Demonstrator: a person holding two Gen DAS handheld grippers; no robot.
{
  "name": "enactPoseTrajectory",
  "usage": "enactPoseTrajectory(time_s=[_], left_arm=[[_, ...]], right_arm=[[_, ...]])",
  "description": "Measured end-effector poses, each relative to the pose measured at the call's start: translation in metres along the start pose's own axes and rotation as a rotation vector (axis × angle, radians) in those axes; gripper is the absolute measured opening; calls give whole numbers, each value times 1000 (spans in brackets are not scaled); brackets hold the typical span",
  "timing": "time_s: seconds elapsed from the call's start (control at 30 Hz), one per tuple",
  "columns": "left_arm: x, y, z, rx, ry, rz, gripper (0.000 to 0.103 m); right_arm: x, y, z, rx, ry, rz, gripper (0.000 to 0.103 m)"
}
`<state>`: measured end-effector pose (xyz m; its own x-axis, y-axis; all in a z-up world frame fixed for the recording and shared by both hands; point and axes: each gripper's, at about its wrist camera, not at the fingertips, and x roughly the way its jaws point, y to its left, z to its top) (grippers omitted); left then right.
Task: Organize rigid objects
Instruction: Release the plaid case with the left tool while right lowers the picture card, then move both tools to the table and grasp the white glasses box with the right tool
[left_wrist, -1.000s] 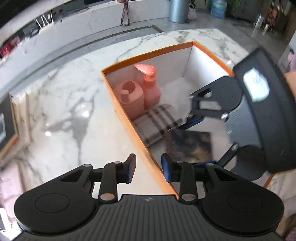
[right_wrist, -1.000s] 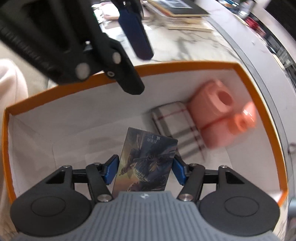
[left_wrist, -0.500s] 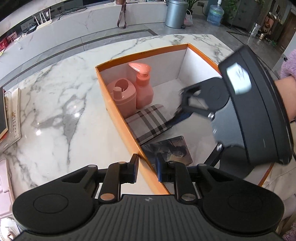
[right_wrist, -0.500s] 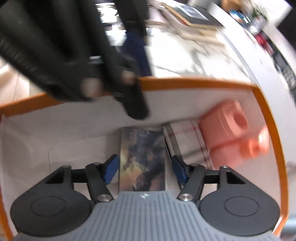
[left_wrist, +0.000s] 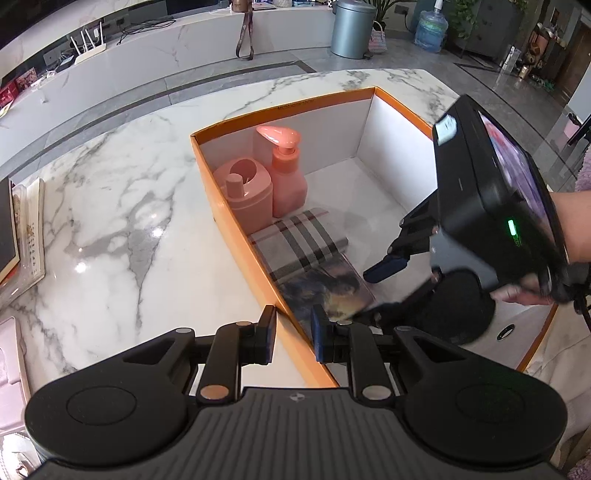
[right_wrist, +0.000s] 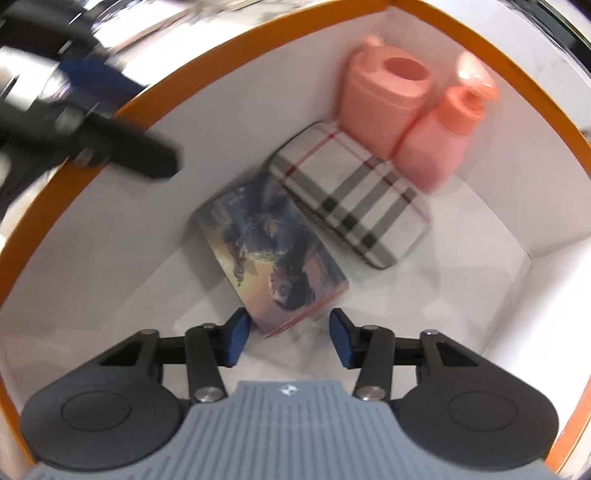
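The left claw (left_wrist: 293, 338) is pinching the orange box wall (left_wrist: 236, 236). The right claw (right_wrist: 288, 338) is closing, its pads clear of the picture book (right_wrist: 269, 251) lying flat. The book's near corner is blurring.

L gripper (left_wrist: 293, 338) clamped on box wall (left_wrist: 255, 266)

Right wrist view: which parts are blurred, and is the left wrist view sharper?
Right wrist view: the left gripper at top left is smeared by motion, and the pink bottles look soft. Left wrist view: mostly sharp, with glare spots on the marble table and fisheye bending of the orange box rim.
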<state>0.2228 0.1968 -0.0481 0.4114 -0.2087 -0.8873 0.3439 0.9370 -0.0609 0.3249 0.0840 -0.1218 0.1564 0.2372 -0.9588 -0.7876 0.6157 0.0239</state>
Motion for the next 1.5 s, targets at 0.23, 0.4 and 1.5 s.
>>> enactPoseTrajectory(time_s=[0.23,0.4,1.5], left_arm=[[0,-1,0,3,1,9,22],[0,-3,1,5,5,22,22],[5,-198,113,-13,4,-126,22]], right_arm=[[-2,-14,4,162,-11,78,41],[-3,-14,3,278,-10,97,41],[-145,-142,-233,681,-469,-180,50]])
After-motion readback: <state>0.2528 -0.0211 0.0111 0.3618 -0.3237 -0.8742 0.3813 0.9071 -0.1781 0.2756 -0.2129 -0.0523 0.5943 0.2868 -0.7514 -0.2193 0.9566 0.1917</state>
